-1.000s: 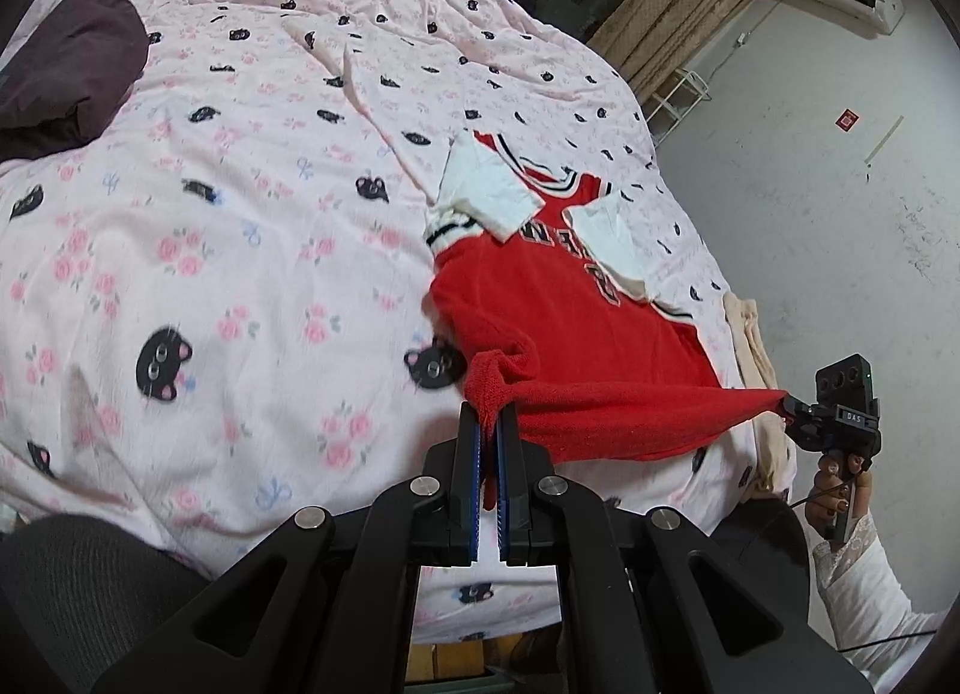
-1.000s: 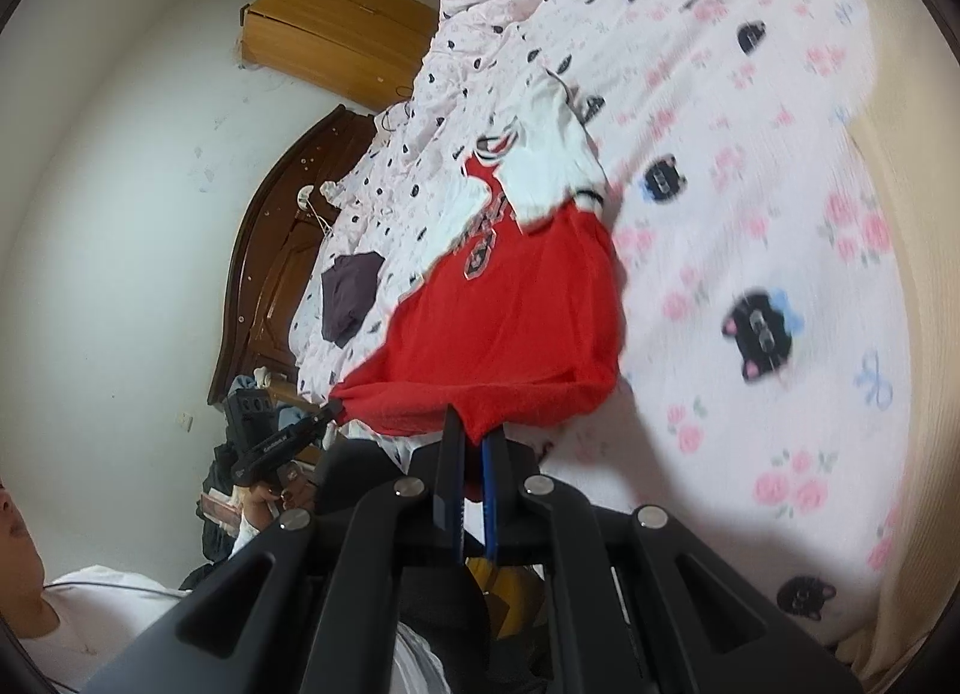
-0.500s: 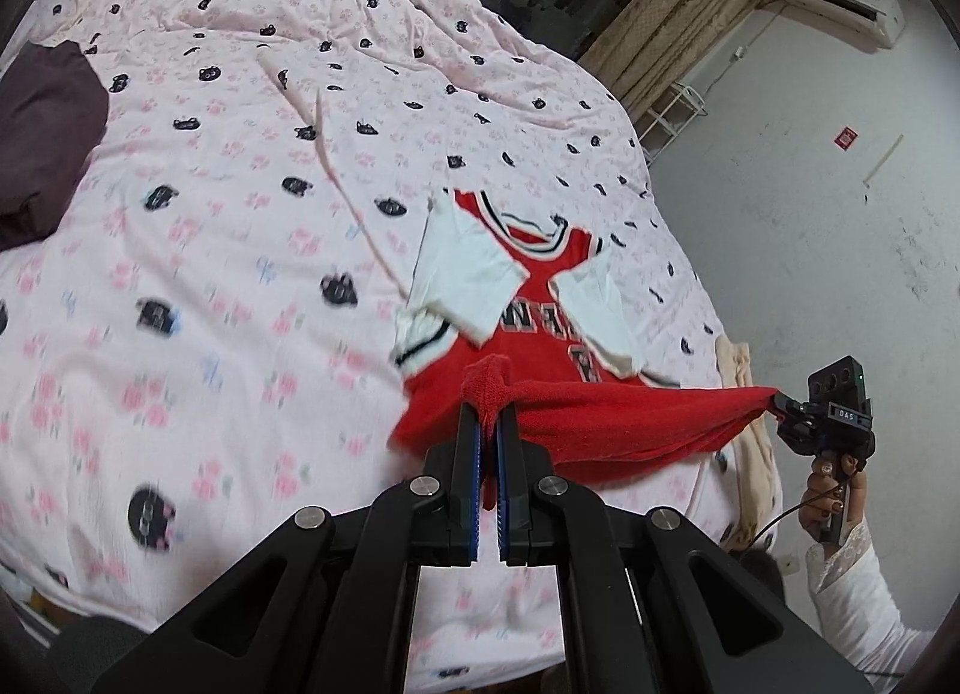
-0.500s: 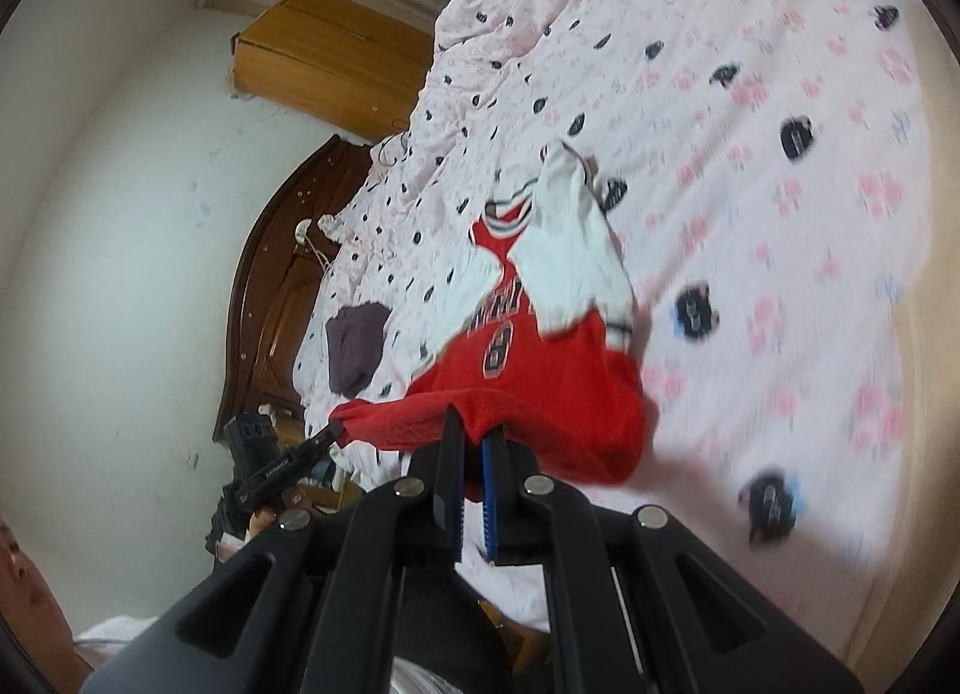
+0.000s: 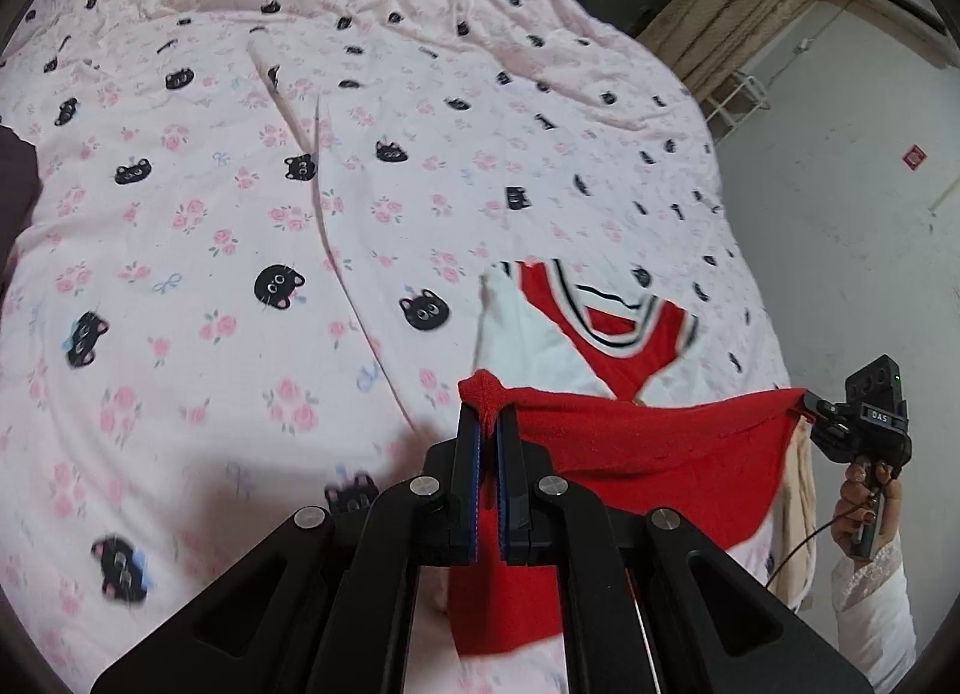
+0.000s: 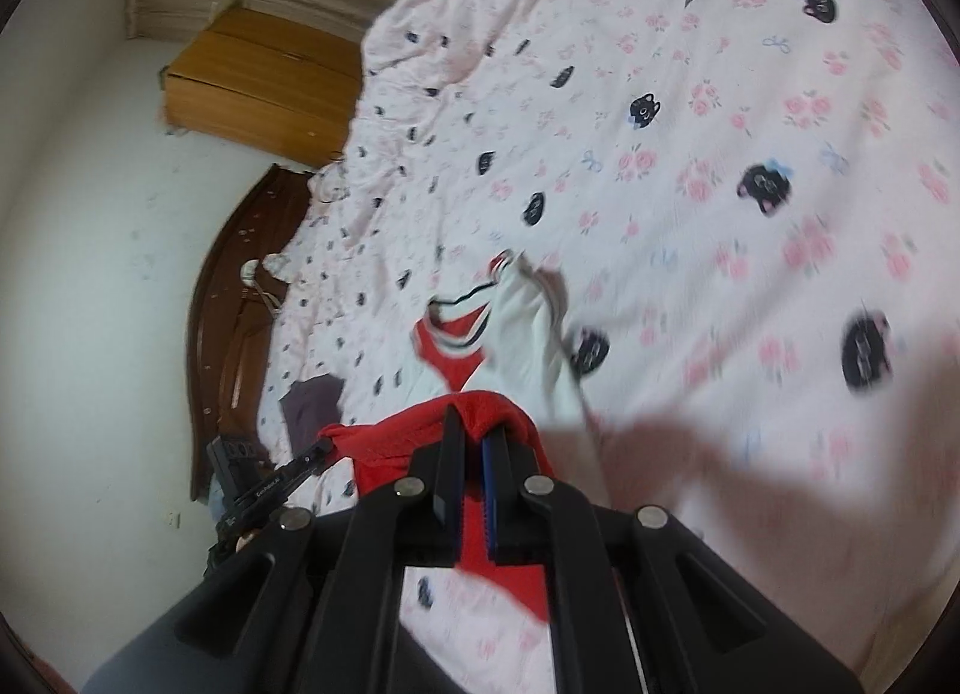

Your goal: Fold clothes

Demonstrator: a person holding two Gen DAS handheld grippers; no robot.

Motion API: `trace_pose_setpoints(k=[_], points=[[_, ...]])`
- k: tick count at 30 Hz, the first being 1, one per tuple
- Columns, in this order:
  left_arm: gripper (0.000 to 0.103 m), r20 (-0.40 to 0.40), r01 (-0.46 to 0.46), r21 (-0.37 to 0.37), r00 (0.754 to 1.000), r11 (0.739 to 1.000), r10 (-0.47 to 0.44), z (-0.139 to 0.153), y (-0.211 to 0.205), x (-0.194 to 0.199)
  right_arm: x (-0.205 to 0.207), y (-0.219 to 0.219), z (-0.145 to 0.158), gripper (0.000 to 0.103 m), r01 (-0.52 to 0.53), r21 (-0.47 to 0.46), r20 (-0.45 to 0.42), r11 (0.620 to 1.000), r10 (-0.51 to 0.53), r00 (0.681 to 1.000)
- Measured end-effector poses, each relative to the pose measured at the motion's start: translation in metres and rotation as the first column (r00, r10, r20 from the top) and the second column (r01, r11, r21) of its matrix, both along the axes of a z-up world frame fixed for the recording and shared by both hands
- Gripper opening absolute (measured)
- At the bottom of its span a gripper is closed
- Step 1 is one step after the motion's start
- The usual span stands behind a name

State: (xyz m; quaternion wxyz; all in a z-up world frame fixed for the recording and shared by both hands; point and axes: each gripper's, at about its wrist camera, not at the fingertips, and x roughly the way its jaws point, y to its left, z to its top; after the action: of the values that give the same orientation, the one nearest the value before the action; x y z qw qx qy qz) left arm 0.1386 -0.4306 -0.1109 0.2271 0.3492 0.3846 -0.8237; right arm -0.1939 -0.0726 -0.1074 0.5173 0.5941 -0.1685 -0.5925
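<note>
On bed [image 5: 252,250], one jersey [image 5: 630,442], two hand-held grippers [image 5: 487,424] [image 6: 474,436]

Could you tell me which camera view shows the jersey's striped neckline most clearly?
The left wrist view: the striped neckline faces the camera, fairly sharp and unobstructed. In the right wrist view the neckline appears smaller, motion-blurred and at an angle.

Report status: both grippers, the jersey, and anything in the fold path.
Left gripper shut on red jersey hem corner; right gripper shut on the other. Hem lifted taut above bedspread, collar end lying flat. Fold path clear; dark garment off aside.
</note>
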Motion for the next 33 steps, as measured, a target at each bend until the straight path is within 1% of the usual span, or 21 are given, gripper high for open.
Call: trace_pose_setpoints(k=[2,6,10,12,14,15,16,18,20,21,22,23,24,26,28,30,31,33], points=[[0.003,0.012,-0.011,0.015,1.0,1.0,0.011,-0.008,-0.012,-0.008,-0.01,-0.012,-0.004,0.005,0.003,0.014,0.002,1.0,-0.003,1.0],[0.003,0.01,-0.027,0.03,1.0,0.999,0.027,-0.014,-0.033,-0.019,-0.03,-0.035,-0.013,0.005,0.01,0.042,0.005,0.999,-0.01,1.0],[0.003,0.061,-0.035,0.049,0.998,0.998,0.032,-0.029,-0.049,-0.035,-0.047,-0.055,-0.027,0.005,0.02,0.098,0.015,0.995,-0.022,1.0],[0.004,0.07,-0.053,0.08,0.996,0.995,0.048,-0.04,-0.056,-0.037,-0.053,-0.064,-0.04,0.006,0.033,0.138,0.037,0.99,-0.038,0.999],[0.005,0.073,-0.076,0.116,0.995,0.99,0.068,-0.052,-0.063,-0.039,-0.057,-0.069,-0.051,0.009,0.045,0.161,0.054,0.986,-0.054,0.997],[0.008,0.068,-0.093,0.133,0.994,0.987,0.084,-0.056,-0.066,-0.038,-0.059,-0.07,-0.055,0.009,0.05,0.168,0.062,0.984,-0.061,0.996],[0.015,0.058,-0.113,0.152,0.993,0.982,0.105,-0.059,-0.069,-0.036,-0.061,-0.072,-0.059,0.009,0.055,0.171,0.075,0.984,-0.069,0.995],[0.024,0.01,-0.163,0.232,0.986,0.959,0.165,-0.066,-0.079,-0.026,-0.065,-0.074,-0.067,0.011,0.066,0.174,0.101,0.983,-0.084,0.991],[0.026,-0.039,-0.2,0.301,0.974,0.932,0.222,-0.069,-0.088,-0.017,-0.071,-0.074,-0.07,0.017,0.083,0.159,0.13,0.984,-0.104,0.986],[0.026,-0.057,-0.219,0.319,0.967,0.922,0.249,-0.069,-0.092,-0.011,-0.073,-0.073,-0.071,0.027,0.099,0.146,0.147,0.984,-0.12,0.982],[0.026,-0.069,-0.24,0.327,0.959,0.914,0.276,-0.069,-0.097,-0.006,-0.078,-0.07,-0.07,0.04,0.127,0.13,0.166,0.983,-0.148,0.975],[0.026,-0.078,-0.259,0.325,0.951,0.909,0.299,-0.068,-0.1,0.0,-0.081,-0.067,-0.068,0.044,0.154,0.123,0.169,0.981,-0.173,0.97],[0.026,-0.085,-0.278,0.316,0.944,0.907,0.319,-0.066,-0.103,0.004,-0.084,-0.066,-0.066,0.045,0.173,0.117,0.162,0.978,-0.191,0.968],[0.026,-0.111,-0.31,0.298,0.928,0.903,0.355,-0.061,-0.105,0.015,-0.088,-0.061,-0.055,0.045,0.212,0.099,0.13,0.972,-0.224,0.966],[0.026,-0.137,-0.322,0.272,0.92,0.907,0.367,-0.054,-0.102,0.024,-0.092,-0.056,-0.044,0.045,0.246,0.076,0.097,0.966,-0.253,0.963],[0.026,-0.148,-0.293,0.232,0.932,0.928,0.331,-0.046,-0.092,0.026,-0.089,-0.056,-0.032,0.045,0.241,0.062,0.058,0.969,-0.244,0.968],[0.026,-0.15,-0.264,0.208,0.943,0.942,0.297,-0.041,-0.084,0.024,-0.083,-0.061,-0.027,0.045,0.202,0.064,0.036,0.977,-0.205,0.978],[0.026,-0.142,-0.164,0.151,0.972,0.975,0.186,-0.031,-0.062,0.016,-0.07,-0.071,-0.017,0.045,0.12,0.07,-0.003,0.99,-0.12,0.993]])
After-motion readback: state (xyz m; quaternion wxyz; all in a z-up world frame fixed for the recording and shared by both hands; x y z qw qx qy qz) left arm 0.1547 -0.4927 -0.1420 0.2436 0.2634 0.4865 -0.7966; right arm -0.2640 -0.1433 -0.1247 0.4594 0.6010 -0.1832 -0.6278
